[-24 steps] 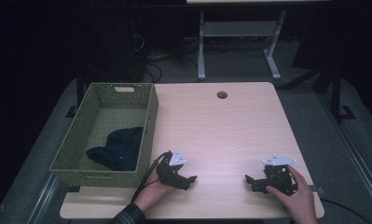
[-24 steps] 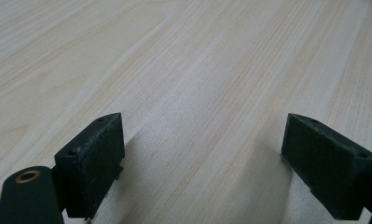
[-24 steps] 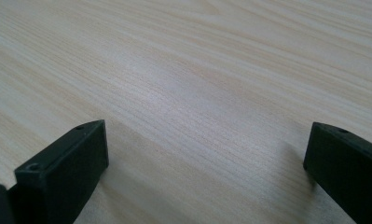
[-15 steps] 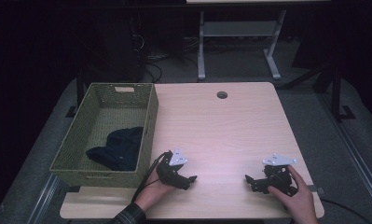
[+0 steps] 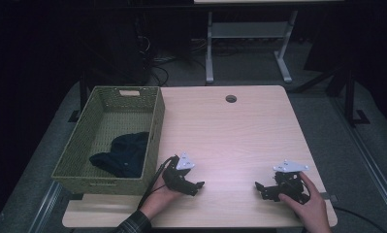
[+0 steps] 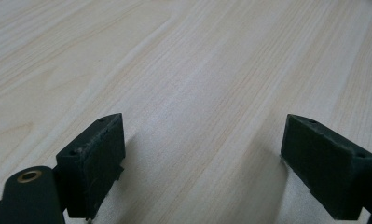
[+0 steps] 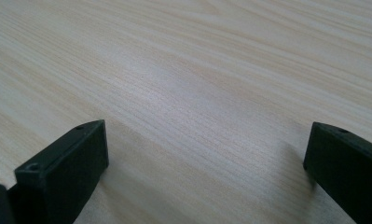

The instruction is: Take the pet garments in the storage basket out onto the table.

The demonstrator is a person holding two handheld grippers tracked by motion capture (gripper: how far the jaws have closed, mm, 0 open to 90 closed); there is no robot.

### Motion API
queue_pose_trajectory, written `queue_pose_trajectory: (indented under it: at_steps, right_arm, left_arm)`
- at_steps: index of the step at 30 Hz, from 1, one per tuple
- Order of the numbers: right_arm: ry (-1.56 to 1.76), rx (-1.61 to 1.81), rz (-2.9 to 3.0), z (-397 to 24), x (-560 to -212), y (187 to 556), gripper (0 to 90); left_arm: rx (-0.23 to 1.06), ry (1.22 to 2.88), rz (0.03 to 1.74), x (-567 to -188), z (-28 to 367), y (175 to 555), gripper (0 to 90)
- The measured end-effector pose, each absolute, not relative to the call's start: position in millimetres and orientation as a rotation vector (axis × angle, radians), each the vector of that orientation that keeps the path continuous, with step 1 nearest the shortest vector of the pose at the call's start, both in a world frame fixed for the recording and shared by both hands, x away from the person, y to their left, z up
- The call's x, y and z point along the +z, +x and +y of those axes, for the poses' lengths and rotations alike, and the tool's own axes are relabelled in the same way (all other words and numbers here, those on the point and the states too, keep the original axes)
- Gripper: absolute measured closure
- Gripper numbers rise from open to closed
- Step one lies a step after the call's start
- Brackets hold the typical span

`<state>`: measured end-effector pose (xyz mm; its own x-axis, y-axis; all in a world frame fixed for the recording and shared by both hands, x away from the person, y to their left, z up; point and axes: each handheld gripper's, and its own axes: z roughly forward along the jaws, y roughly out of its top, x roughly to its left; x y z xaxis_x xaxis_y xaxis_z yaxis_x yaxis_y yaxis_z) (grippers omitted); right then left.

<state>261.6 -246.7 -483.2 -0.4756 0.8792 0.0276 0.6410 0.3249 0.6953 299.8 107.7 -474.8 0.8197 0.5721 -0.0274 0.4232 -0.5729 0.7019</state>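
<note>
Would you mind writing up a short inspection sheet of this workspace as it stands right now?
Surface: light wooden table, bare in the middle, round grommet hole near its far edge.
Job's things: green woven basket at the table's left side; dark cloth lying inside it.
Clutter: nothing seen.
Grippers: left gripper and right gripper held low at the near edge, both with jaws wide apart over bare wood and nothing between them.
Cables: black cable trailing from the left gripper; tangled cables on the floor behind.
Surroundings: dark room, grey floor, white table frame beyond.
</note>
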Motion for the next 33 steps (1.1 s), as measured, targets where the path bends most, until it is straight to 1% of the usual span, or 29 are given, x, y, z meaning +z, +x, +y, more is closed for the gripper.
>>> queue_pose_trajectory:
  at_steps: [25, 33]
  right_arm:
    - [1.347, 0.932, 2.245, -247, -483, 262, 0.0]
    - [1.342, 0.934, 2.248, -247, -483, 262, 0.0]
  left_arm:
    - [0.218, 2.235, 0.749, -458, 113, 303, 13.5]
    - [0.225, 2.247, 0.738, -452, 112, 303, 13.5]
